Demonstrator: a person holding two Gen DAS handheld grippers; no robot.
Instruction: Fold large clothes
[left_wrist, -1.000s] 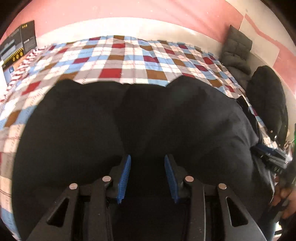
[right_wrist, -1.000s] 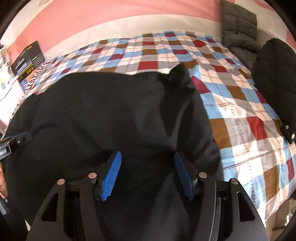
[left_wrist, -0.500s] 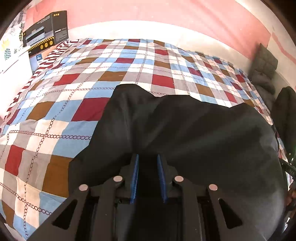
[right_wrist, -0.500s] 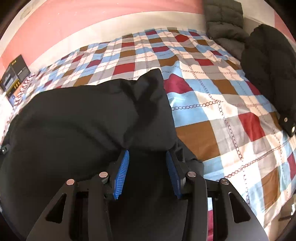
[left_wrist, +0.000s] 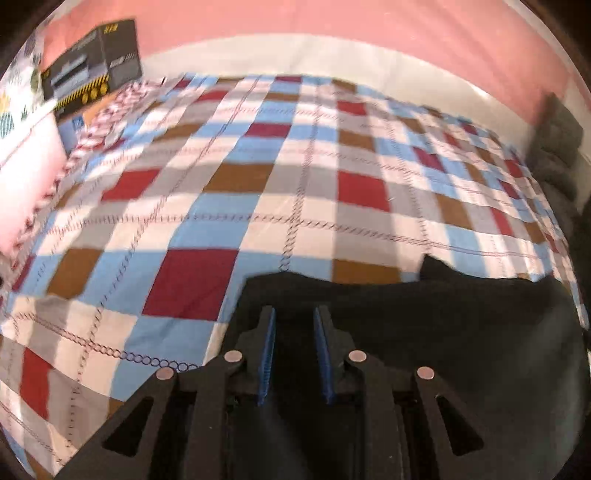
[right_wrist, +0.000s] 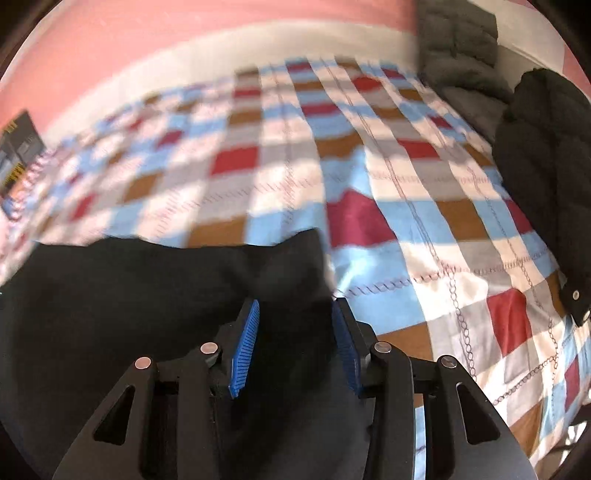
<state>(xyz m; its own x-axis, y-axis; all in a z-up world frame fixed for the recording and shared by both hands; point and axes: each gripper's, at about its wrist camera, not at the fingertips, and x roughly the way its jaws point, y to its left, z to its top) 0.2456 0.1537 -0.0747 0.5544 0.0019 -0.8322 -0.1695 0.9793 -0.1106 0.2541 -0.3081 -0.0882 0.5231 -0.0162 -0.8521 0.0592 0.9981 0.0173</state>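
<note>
Left gripper (left_wrist: 293, 314) and right gripper (right_wrist: 295, 306) each clamp the black garment (left_wrist: 424, 317) bunched between their blue pads, checked bedspread (left_wrist: 258, 184) beyond.

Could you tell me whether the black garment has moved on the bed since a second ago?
Yes. The black garment, gripped by both grippers, has been pulled toward the near edge: it now covers far less of the checked bedspread.

Left black two-finger gripper with blue ribbed pads (left_wrist: 293, 321) angled downward, jaws nearly together and clamped on black fabric. Right black two-finger gripper with blue ribbed pads (right_wrist: 295, 314) angled down too, jaws wider, clamped on a thicker bunch.
</note>
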